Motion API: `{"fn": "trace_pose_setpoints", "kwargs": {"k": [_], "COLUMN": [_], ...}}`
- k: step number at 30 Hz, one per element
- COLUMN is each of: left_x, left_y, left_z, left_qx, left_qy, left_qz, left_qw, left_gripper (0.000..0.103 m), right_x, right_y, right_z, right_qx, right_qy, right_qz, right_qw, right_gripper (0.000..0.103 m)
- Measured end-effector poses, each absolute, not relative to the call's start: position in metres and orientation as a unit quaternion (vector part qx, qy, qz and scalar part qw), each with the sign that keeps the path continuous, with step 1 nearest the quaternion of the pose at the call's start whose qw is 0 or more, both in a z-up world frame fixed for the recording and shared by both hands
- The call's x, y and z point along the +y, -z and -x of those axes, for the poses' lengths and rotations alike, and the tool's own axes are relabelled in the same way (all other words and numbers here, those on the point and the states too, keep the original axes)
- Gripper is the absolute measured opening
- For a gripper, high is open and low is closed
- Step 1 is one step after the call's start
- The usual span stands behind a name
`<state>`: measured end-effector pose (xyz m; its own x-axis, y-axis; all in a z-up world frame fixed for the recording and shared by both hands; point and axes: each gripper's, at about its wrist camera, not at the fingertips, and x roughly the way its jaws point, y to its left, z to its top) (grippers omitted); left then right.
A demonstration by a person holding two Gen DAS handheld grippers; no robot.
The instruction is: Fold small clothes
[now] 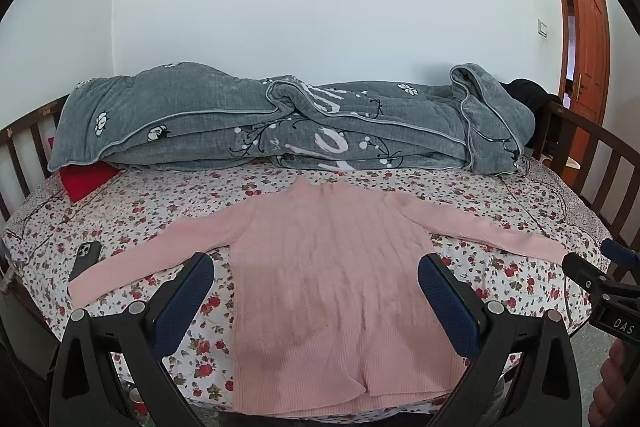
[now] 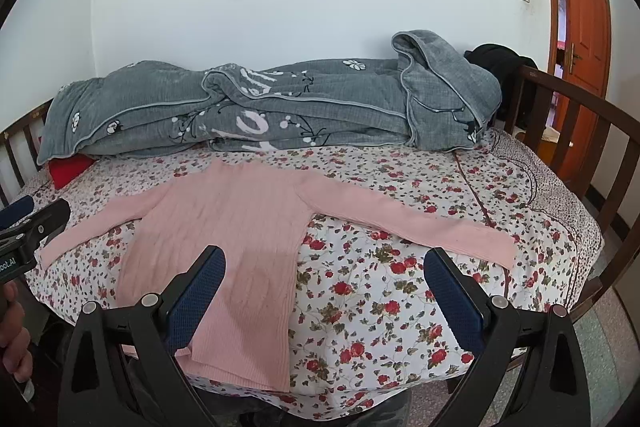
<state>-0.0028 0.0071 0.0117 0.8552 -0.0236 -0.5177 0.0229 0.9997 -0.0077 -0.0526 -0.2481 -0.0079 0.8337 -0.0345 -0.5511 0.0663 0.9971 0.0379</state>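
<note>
The pink sweater [image 1: 340,267] lies flat and face up on the bed [image 1: 500,267], its hem at the near edge and its collar toward the wall. Both sleeves are spread out to the sides; the right sleeve [image 2: 420,223] reaches far across the floral sheet, the left sleeve [image 1: 148,255] ends near a phone [image 1: 86,259] lying on the sheet.

The left tool [image 1: 316,291] hangs above the sweater's lower body, released, its 2 blue-padded fingers [image 1: 186,303] spread wide with nothing between them. The right tool [image 2: 324,291] is likewise released and empty, tilted down over the sheet just right of the sweater's body, one finger above the knit, the other above bare sheet. Neither touches the cloth as far as can be seen. A hand [image 2: 16,331] shows at the left edge of the right wrist view, holding the other tool's handle.

Behind the sweater a grey quilt [image 1: 280,123] is bunched along the wall, with a red pillow [image 1: 86,179] poking out under its left end. A dark garment [image 2: 500,63] hangs on the wooden rail [image 2: 580,115] at the right, and beyond it stands an orange door [image 2: 584,7].
</note>
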Motion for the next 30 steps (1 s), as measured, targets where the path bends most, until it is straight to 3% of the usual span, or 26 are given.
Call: {"fn": "trace_pose_setpoints", "kwargs": {"k": [30], "left_x": [0.005], "left_y": [-0.0075], "left_z": [0.006], "left_qx": [0.268], "left_qy": [0.01], "left_qz": [0.001], "left_qw": [0.963], "left_gripper": [0.103], "right_x": [-0.2448], "right_y": [0.0048], "right_z": [0.0528], "right_qx": [0.285], "right_qy": [0.022], "right_qz": [-0.032], "right_qw": [0.958], "right_gripper": [0.098]}}
